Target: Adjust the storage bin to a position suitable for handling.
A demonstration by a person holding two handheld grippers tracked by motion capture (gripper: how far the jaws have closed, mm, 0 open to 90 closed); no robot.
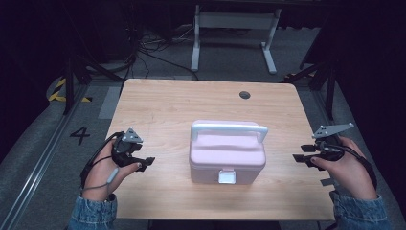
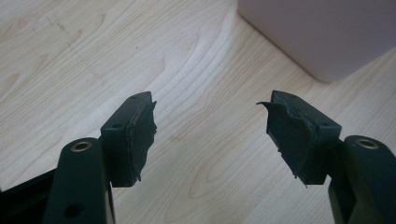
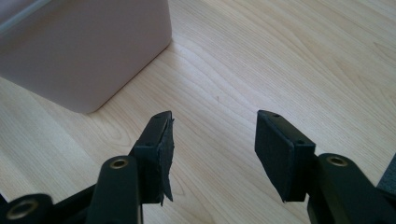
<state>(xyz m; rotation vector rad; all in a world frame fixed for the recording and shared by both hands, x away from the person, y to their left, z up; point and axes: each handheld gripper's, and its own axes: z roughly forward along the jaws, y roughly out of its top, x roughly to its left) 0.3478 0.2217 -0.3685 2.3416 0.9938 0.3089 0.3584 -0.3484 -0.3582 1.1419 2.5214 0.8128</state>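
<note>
Both grippers wait with jaws spread and nothing between them: the left gripper (image 1: 135, 162) near the table's (image 1: 163, 103) left edge, the right gripper (image 1: 306, 158) at its right edge. Between them, toward the front edge, sits the closed pink box (image 1: 227, 153), its long axis and white handle (image 1: 229, 129) running left to right. Each gripper points inward at one end wall; the left looks slightly nearer.
</note>
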